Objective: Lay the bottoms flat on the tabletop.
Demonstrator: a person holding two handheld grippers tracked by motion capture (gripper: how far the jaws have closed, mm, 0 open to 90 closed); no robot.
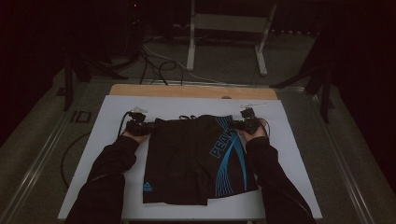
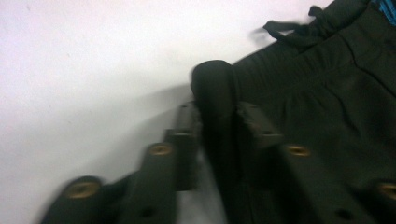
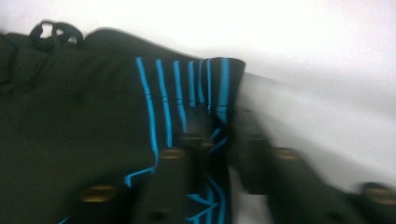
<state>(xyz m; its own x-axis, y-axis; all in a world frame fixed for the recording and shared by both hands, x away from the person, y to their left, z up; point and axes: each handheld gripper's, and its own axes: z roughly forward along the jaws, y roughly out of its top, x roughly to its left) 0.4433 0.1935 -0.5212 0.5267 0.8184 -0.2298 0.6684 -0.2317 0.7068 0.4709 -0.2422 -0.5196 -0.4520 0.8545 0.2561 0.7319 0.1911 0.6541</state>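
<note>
A: High view; shorts (image 1: pixel 194 156) flat on the table (image 1: pixel 112 112); left gripper (image 1: pixel 138 127) and right gripper (image 1: pixel 246 124) at the waistband corners, likely to lift evenly.

B: Left gripper view; jaws clenched on the corner; right gripper view; the same, on the striped corner.

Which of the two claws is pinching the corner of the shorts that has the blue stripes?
The right claw. It grips the waistband corner of the shorts where blue lines run, while the left claw pinches the plain black corner.
</note>
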